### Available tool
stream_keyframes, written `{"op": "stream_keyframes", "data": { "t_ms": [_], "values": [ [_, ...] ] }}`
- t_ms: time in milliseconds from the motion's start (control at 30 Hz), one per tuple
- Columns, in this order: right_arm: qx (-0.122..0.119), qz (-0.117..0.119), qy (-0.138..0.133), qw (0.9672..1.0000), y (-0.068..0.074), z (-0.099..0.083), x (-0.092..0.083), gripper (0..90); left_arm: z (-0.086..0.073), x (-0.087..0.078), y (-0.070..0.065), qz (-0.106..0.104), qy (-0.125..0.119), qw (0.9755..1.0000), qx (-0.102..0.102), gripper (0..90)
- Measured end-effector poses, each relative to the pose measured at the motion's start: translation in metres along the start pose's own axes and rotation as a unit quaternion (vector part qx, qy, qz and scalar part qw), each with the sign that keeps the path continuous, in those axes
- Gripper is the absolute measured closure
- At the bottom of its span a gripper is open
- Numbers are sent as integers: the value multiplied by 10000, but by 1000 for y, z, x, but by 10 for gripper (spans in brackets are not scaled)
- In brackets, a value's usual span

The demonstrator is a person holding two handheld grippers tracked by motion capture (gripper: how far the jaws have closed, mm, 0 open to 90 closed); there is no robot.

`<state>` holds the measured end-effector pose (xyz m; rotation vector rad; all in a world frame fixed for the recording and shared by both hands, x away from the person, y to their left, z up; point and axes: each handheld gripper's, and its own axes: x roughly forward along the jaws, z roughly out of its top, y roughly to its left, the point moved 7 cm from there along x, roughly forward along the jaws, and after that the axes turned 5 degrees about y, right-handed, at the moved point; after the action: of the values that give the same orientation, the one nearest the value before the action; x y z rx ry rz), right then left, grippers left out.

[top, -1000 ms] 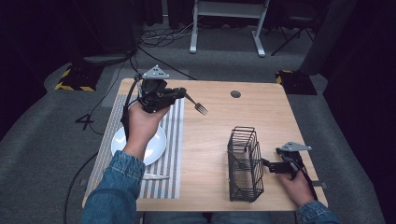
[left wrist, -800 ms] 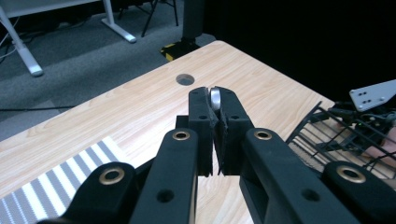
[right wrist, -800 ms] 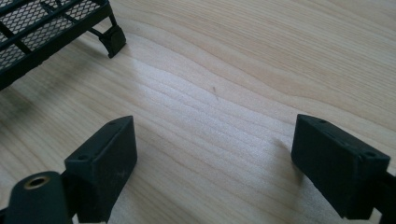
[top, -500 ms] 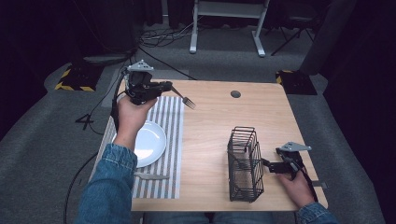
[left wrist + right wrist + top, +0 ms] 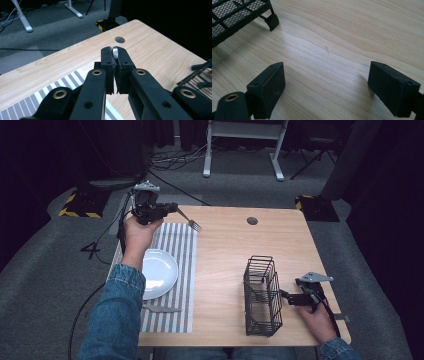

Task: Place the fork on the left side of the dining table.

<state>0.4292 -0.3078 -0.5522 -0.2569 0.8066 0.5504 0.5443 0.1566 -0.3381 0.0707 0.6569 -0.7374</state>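
My left gripper [image 5: 171, 210] hovers over the table's far left corner, shut on the handle of a silver fork [image 5: 190, 221] whose tines point right over the striped placemat [image 5: 180, 255]. In the left gripper view the fork's handle end [image 5: 115, 52] sticks up between the shut jaws of that gripper [image 5: 114, 58]. A black wire basket [image 5: 262, 295] stands at the front right. My right gripper [image 5: 286, 297] rests on the table just right of it, open and holding nothing. The right gripper view has that gripper [image 5: 329, 82] wide apart over bare wood, with the basket's foot [image 5: 271, 21] at upper left.
A white plate [image 5: 159, 272] lies on the placemat, with a knife [image 5: 161, 309] in front of it. A round cable hole [image 5: 252, 220] sits near the far edge of the wooden table [image 5: 230, 250]. Desk legs and cables stand on the floor beyond.
My left gripper has carried the fork left and toward the far edge, uncovering the plate. The right gripper and basket have stayed put.
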Motion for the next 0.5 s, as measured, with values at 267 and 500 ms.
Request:
{"op": "stream_keyframes", "data": {
  "t_ms": [267,500],
  "values": [
    [13,-12,2,10000,0,0,0,144,-8,15,23,92,191,9993,-316,865],
    [14,-20,2,10000,0,0,0,144,-21,23,39,124,351,9978,-554,864]
  ]
}}
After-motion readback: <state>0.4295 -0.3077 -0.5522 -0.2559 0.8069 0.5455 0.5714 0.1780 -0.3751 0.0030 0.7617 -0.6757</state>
